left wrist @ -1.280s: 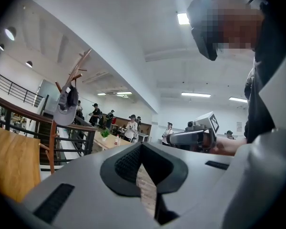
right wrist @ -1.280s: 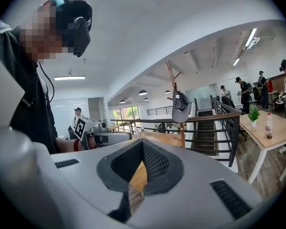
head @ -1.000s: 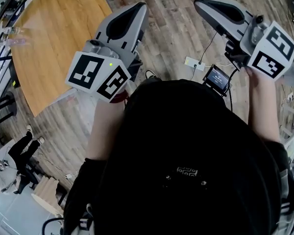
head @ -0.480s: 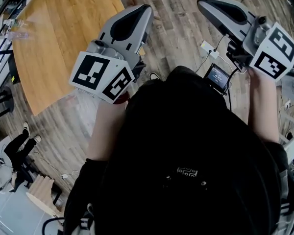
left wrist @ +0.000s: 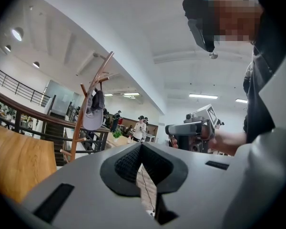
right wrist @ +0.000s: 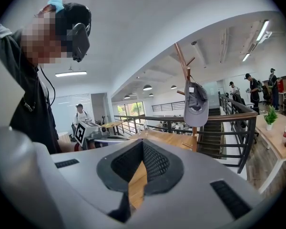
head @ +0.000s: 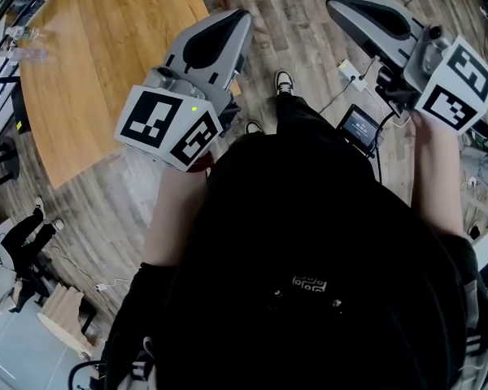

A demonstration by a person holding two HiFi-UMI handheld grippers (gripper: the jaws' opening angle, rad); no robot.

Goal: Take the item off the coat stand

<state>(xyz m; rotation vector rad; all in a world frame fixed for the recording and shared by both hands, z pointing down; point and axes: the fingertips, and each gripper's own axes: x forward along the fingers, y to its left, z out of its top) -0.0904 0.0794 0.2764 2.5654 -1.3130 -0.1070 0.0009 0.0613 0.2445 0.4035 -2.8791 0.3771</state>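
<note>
Cap [right wrist: 196,104] is hung high on coat stand [right wrist: 183,61], well apart from both grippers. Left gripper [left wrist: 142,146] and right gripper [right wrist: 143,144] are clenched, nothing held. Table [head: 89,63] is seen between, railing [right wrist: 238,128] behind stand.

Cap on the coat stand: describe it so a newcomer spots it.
Right gripper view: find the dark railing past the wooden table. Before it rises a wooden coat stand. The cap hangs near its top, grey fabric among bare wooden pegs.
</note>
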